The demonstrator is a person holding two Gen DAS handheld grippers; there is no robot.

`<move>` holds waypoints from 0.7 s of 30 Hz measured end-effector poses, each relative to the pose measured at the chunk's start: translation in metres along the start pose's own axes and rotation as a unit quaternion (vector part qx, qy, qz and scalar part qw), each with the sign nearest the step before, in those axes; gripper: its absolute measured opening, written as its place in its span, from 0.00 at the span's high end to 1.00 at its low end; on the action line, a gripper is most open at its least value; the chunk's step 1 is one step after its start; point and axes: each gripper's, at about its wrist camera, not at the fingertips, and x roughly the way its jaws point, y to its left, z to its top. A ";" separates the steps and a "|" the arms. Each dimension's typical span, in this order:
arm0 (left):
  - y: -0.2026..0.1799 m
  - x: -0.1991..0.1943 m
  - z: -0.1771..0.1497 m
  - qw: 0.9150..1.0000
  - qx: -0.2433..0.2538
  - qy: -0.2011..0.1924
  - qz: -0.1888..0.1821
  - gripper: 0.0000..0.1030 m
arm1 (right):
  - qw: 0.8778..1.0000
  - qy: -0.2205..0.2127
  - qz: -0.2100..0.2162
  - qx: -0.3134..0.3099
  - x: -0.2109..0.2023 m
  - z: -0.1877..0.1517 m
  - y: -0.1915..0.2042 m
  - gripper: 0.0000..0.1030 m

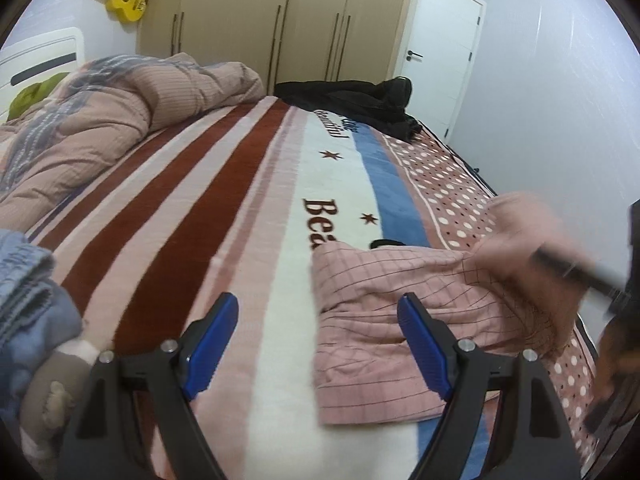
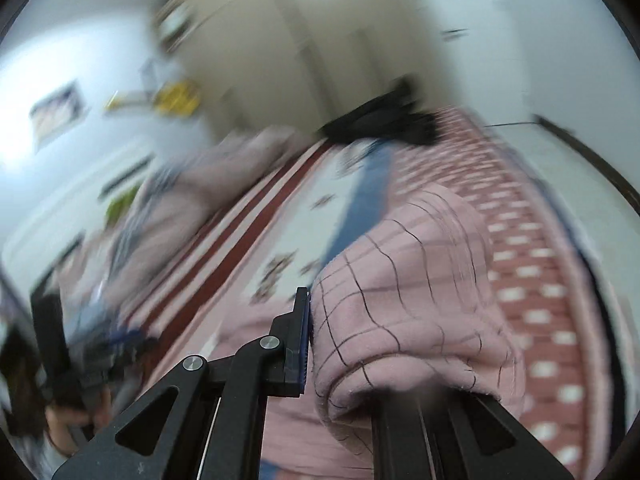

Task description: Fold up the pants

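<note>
Pink checked pants (image 1: 384,312) lie on the striped bed blanket (image 1: 192,216), at the right of the left wrist view. My left gripper (image 1: 320,344) hovers over them, jaws wide apart, its blue pads clear of the cloth. One blue pad stands just over the pants' left part. In the right wrist view my right gripper (image 2: 312,340) is shut on a fold of the pants (image 2: 408,312), which drapes over and hides the right finger. The lifted cloth and that gripper show as a blur (image 1: 560,264) at the right edge of the left view.
A rumpled pink and grey duvet (image 1: 104,128) fills the bed's far left. Black clothing (image 1: 360,100) lies at the far end. A blue garment (image 1: 28,292) and a soft toy (image 1: 52,396) sit at the near left. Wardrobes (image 1: 272,20) and a door (image 1: 440,48) stand behind.
</note>
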 end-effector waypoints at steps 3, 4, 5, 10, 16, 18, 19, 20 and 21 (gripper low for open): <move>0.008 -0.001 -0.003 1.000 0.000 0.003 0.007 0.23 | 0.993 0.089 0.024 -0.073 0.055 -0.037 0.040 0.91; 0.010 -0.001 -0.004 1.000 0.001 0.004 0.009 0.23 | 0.990 0.109 0.025 -0.089 0.065 -0.049 0.044 0.84; 0.012 -0.001 -0.005 1.000 0.002 0.006 0.011 0.23 | 0.987 0.123 0.025 -0.104 0.073 -0.059 0.049 0.75; 0.013 0.001 -0.009 1.000 0.003 0.011 0.011 0.23 | 0.985 0.127 0.046 -0.108 0.069 -0.076 0.061 0.49; 0.008 0.002 -0.011 1.000 0.006 0.012 0.006 0.23 | 0.993 0.044 0.069 -0.085 0.002 -0.064 0.050 0.37; 0.009 -0.001 -0.011 1.000 0.004 0.011 0.002 0.23 | 0.995 0.049 0.049 -0.074 0.004 -0.066 0.047 0.37; 0.009 -0.002 -0.011 1.000 0.003 0.009 0.001 0.23 | 0.996 0.052 0.036 -0.070 0.008 -0.068 0.041 0.37; 0.009 -0.003 -0.011 1.000 0.003 0.008 0.001 0.23 | 0.996 0.052 0.027 -0.063 0.012 -0.066 0.037 0.37; 0.009 -0.004 -0.010 1.000 0.003 0.007 0.001 0.23 | 0.997 0.052 0.023 -0.050 0.020 -0.062 0.032 0.37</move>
